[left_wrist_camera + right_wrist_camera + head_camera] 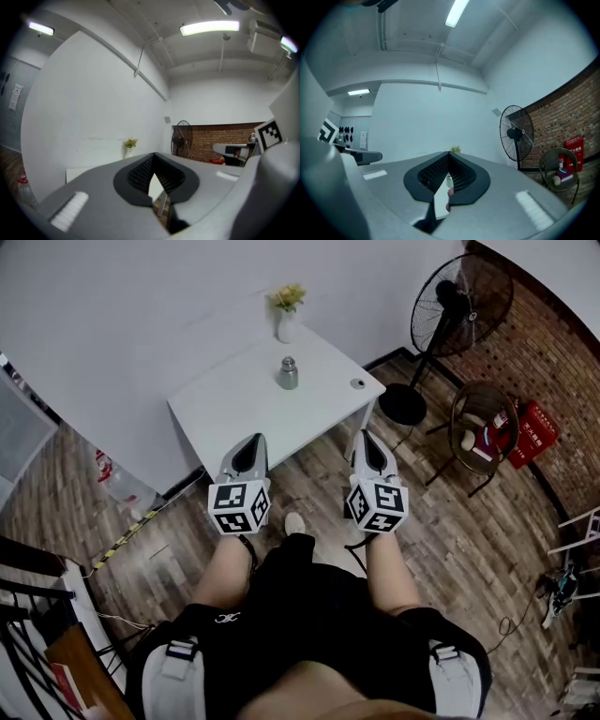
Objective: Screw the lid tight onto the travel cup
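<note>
Left gripper (251,441): I hold it out ahead of my left knee, nose toward the near edge of the white table (234,409). The left gripper view shows its two ribbed pads (140,171) brought together at the tips. Nothing sits between them; only a sliver of table and floor shows through the gap lower down.

Right gripper (367,439): I hold it level with the other, ahead of my right knee and near the table's right corner. The right gripper view shows its jaws likewise together and holding nothing.

Travel cup (288,373): a metallic vessel, upright on the table top toward the far side. It is well apart from both grippers and neither touches it. Its top narrows to a smaller cap-like part, though I cannot tell how firmly that part is seated.

A small round piece (357,383) lies flat on the table near the right corner, apart from the cup. It is too small for me to identify.

Other items:
- A white vase of yellow flowers (288,313) stands at the table's far edge against the wall.
- A black pedestal fan (455,310) stands on the wood floor (450,521) right of the table.
- A wicker chair (480,432) stands beyond the fan.
- A red box (534,432) sits by the brick wall (553,352).
</note>
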`<state>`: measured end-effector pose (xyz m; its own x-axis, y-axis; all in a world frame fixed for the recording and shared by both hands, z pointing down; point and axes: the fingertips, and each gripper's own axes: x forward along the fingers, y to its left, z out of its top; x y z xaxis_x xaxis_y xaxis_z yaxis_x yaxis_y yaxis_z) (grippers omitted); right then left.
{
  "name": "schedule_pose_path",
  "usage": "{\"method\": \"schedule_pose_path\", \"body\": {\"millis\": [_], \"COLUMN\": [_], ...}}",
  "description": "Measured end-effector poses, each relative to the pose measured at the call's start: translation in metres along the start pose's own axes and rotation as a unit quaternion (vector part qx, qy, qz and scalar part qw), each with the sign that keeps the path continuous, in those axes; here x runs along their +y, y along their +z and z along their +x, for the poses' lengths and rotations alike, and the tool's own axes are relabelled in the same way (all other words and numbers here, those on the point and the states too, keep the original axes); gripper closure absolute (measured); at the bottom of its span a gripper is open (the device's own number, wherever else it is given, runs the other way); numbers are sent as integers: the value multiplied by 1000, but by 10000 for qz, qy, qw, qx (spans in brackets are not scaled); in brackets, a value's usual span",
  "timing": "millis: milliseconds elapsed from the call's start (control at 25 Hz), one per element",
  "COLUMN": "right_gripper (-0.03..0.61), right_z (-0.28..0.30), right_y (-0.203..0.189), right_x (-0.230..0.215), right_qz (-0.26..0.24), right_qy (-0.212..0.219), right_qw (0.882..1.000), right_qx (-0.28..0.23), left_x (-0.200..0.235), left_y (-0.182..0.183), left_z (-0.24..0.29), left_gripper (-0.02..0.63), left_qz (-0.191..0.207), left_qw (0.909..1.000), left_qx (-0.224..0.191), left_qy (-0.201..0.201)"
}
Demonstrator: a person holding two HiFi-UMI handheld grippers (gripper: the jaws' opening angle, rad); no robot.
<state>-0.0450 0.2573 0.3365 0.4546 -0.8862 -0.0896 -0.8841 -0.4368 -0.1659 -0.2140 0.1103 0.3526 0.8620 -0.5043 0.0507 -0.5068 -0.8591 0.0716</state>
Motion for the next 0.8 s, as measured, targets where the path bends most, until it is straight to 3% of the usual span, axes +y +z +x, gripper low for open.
{"method": "schedule_pose_path", "body": {"millis": [440, 680, 800], "right_gripper": [580, 580, 580], "right_z": [46, 89, 119], "right_y": [-11, -10, -8], "right_x": [-34, -56, -71], "right_qz": [-133, -446, -340], "right_qy": [-132, -236, -192], "right_qw": [9998, 9987, 9992], "right_qx": [14, -92, -101], "left_x": [-3, 0, 3], "left_y": [-14, -21, -21], "left_z": [69, 130, 164], "left_gripper": [560, 560, 560], "left_qz": [2, -17, -22], "left_qw": [9997, 9992, 9990], "left_qx": [121, 160, 188], "left_qy": [-205, -358, -394]}}
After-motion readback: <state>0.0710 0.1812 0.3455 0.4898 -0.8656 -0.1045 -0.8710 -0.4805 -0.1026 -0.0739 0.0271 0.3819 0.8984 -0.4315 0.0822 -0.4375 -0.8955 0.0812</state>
